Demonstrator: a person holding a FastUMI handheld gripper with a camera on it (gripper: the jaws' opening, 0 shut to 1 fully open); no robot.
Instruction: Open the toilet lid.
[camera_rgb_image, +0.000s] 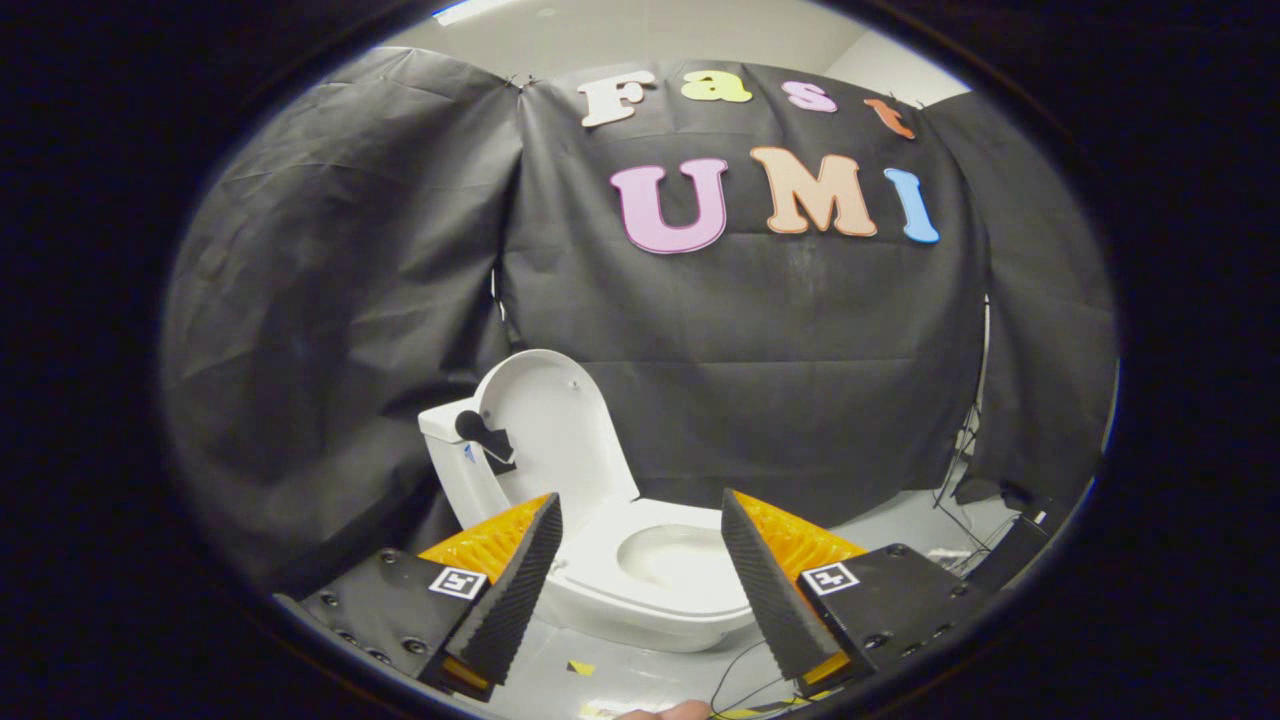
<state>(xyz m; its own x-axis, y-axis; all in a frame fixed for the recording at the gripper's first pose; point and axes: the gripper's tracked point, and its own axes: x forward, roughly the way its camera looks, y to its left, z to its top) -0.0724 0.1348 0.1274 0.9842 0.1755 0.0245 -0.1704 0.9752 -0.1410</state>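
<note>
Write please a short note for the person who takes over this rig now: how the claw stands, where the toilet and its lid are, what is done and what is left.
Claw: open, fingers spread wide, holding nothing and touching nothing.
Toilet: white, on the floor beyond the fingers, seen through the gap between them. The bowl is uncovered and the seat is down.
Lid: already raised, standing upright and leaning back at the tank.
Done: the lid is open, so the job looks complete.
Left: probably nothing but to draw the claw away. Loose cables lie on the floor beside the toilet.

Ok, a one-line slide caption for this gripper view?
Open gripper backed off from white toilet, its lid raised upright against the tank.
</note>
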